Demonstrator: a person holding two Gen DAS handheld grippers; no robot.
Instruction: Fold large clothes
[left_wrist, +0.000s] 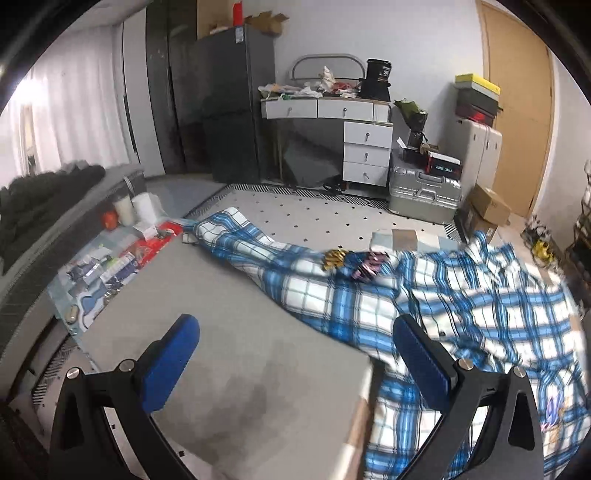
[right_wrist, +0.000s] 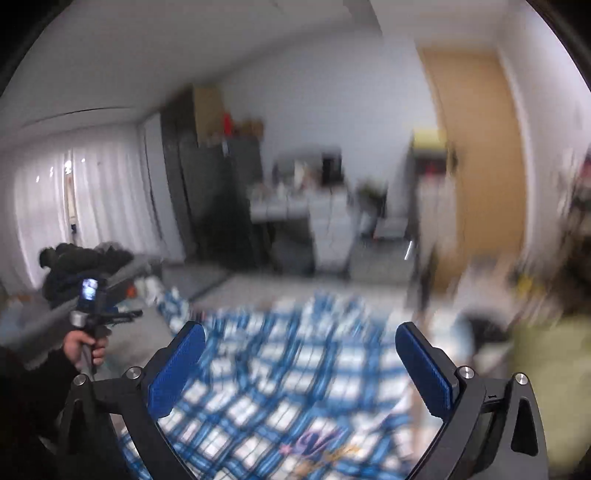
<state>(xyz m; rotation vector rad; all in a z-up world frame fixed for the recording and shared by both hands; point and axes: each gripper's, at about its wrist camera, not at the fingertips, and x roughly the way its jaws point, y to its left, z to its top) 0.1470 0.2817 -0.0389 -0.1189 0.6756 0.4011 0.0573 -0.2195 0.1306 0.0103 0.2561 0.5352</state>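
A blue and white plaid shirt (left_wrist: 424, 306) lies spread and rumpled on a grey table (left_wrist: 229, 362), one sleeve stretched toward the far left corner. My left gripper (left_wrist: 295, 328) is open and empty, above the table's near edge at the shirt's left side. In the blurred right wrist view the shirt (right_wrist: 280, 376) lies below my right gripper (right_wrist: 301, 336), which is open and empty. The left gripper (right_wrist: 110, 314), held in a hand, shows at the left of that view.
Small shiny trinkets (left_wrist: 354, 262) lie on the shirt. A tray of small items (left_wrist: 107, 266) and cups sit left of the table. A desk with drawers (left_wrist: 347, 129), a silver suitcase (left_wrist: 424, 192), boxes and a wooden door (left_wrist: 517, 92) stand beyond.
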